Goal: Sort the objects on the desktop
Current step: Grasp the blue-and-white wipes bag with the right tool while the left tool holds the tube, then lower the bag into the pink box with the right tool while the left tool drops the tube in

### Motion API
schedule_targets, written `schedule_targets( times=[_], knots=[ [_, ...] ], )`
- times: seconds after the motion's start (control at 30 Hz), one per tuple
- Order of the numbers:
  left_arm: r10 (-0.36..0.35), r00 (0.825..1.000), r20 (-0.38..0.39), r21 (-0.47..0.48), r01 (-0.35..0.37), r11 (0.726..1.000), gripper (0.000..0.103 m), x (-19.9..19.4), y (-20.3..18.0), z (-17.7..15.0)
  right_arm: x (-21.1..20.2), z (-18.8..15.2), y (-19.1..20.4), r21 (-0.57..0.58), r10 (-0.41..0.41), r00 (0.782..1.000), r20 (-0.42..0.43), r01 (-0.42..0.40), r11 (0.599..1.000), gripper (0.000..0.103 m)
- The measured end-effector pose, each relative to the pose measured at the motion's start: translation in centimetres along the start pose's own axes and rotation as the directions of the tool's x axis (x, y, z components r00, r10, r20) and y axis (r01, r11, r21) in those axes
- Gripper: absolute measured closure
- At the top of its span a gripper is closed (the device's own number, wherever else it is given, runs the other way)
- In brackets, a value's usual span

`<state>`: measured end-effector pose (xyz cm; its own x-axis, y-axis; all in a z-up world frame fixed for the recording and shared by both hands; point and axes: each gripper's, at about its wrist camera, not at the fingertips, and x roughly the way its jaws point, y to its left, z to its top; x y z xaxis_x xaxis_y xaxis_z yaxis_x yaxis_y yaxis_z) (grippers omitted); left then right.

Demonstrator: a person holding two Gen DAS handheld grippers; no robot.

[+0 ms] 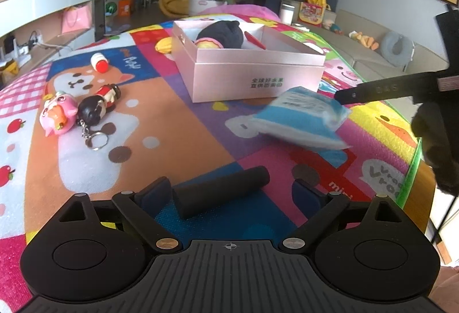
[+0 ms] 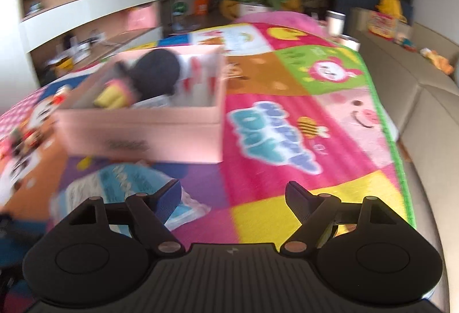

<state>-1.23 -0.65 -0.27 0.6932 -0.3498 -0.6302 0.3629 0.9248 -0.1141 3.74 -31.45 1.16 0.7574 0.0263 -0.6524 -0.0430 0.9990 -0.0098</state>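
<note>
Toys lie at the left of the mat (image 1: 160, 123): one pink figure (image 1: 58, 113), one black keychain figure (image 1: 94, 109), one small bottle (image 1: 99, 62). Left gripper (image 1: 231, 192) stands wide, a black cylinder (image 1: 222, 192) lying loose between its fingers. One pink box (image 1: 252, 66) sits mid-mat. Before it lies one blue packet (image 1: 301, 117). Right gripper (image 2: 233, 198) gapes, empty, left finger (image 2: 169, 198) over the packet.

Pink box (image 1: 252, 77); blue-white packet (image 1: 304, 117); black cylinder (image 1: 221, 195); multicoloured cartoon mat (image 1: 178, 129).
</note>
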Motion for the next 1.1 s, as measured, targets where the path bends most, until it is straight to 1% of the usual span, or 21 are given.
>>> schedule_targets(
  times=[0.07,0.1,0.13,0.17,0.2,0.23,0.3,0.37,0.43,0.47,0.53,0.6,0.67,0.73,0.83,0.93,1.0,1.1],
  knots=[
    [0.002,1.0,0.0,0.003,-0.002,1.0,0.007,0.0,-0.1,0.0,-1.0,-0.1,0.5,-0.021,-0.02,0.999,0.027,0.021,1.0,0.012],
    [0.002,1.0,0.001,0.003,-0.002,1.0,0.007,0.0,-0.1,0.0,-1.6,-0.1,0.8,-0.023,-0.026,0.999,0.046,0.027,0.999,0.009],
    [0.002,1.0,0.001,0.003,-0.002,1.0,0.007,0.0,-0.1,0.0,-2.3,0.0,1.0,-0.018,-0.016,0.998,0.067,0.017,1.0,0.002],
    [0.002,1.0,0.001,0.004,-0.002,1.0,0.006,0.0,-0.1,0.0,-2.9,0.1,1.3,-0.015,0.014,0.997,0.081,-0.013,1.0,0.0],
    [0.002,1.0,0.0,0.004,-0.002,1.0,0.006,0.0,-0.1,0.0,-3.3,0.2,1.6,-0.022,0.052,0.995,0.089,-0.051,0.998,0.0],
    [0.002,1.0,0.0,0.003,-0.002,1.0,0.006,0.0,-0.1,0.0,-3.7,0.2,2.3,-0.047,0.108,0.99,0.088,-0.104,0.993,0.0],
    [0.003,1.0,0.001,0.003,-0.003,1.0,0.006,0.0,-0.1,0.0,-3.8,0.3,3.5,-0.102,0.169,0.982,0.079,-0.161,0.982,0.0],
    [0.004,1.0,0.0,0.004,-0.004,1.0,0.006,0.1,-0.1,0.0,-3.0,0.2,5.1,-0.165,0.197,0.979,0.053,-0.186,0.969,0.0],
    [0.006,1.0,0.0,0.005,-0.006,1.0,0.006,0.1,-0.1,0.0,-1.2,0.3,6.1,-0.192,0.216,0.976,0.006,-0.211,0.959,0.0],
    [0.008,1.0,-0.001,0.006,-0.008,1.0,0.006,0.1,-0.2,0.0,-0.2,0.3,6.5,-0.19,0.219,0.976,-0.017,-0.218,0.957,0.0],
    [0.012,1.0,-0.004,0.007,-0.012,1.0,0.006,0.0,-0.2,-0.1,1.7,0.5,6.8,-0.162,0.245,0.967,-0.073,-0.253,0.954,0.0],
    [0.018,1.0,-0.008,0.002,-0.018,1.0,0.006,-0.2,-0.2,-0.1,2.7,0.5,6.6,-0.114,0.251,0.964,-0.092,-0.26,0.959,0.0],
    [0.023,1.0,-0.011,-0.012,-0.023,1.0,0.006,-0.3,0.0,-0.1,2.5,0.6,6.4,-0.097,0.263,0.961,-0.089,-0.272,0.958,0.008],
    [0.033,0.999,-0.013,-0.034,-0.034,0.999,0.006,-0.4,0.1,-0.1,1.7,0.4,6.2,-0.108,0.257,0.963,-0.076,-0.264,0.958,0.01],
    [0.068,0.997,-0.019,-0.074,-0.069,0.995,0.006,-0.6,-0.1,0.2,-0.1,0.0,5.6,-0.131,0.215,0.976,-0.037,-0.218,0.967,0.01],
    [0.104,0.994,-0.032,-0.102,-0.107,0.989,0.006,-0.6,-0.5,0.7,-1.9,-0.3,4.5,-0.147,0.178,0.984,0.004,-0.176,0.973,0.01],
    [0.121,0.992,-0.049,-0.102,-0.125,0.987,0.006,-0.4,-1.0,1.0,-2.9,-0.6,3.8,-0.152,0.149,0.988,0.03,-0.143,0.978,0.01],
    [0.154,0.985,-0.077,-0.075,-0.16,0.984,0.006,-0.3,-2.0,1.2,-3.6,-1.0,2.7,-0.131,0.116,0.992,0.041,-0.11,0.985,0.01]
  ],
)
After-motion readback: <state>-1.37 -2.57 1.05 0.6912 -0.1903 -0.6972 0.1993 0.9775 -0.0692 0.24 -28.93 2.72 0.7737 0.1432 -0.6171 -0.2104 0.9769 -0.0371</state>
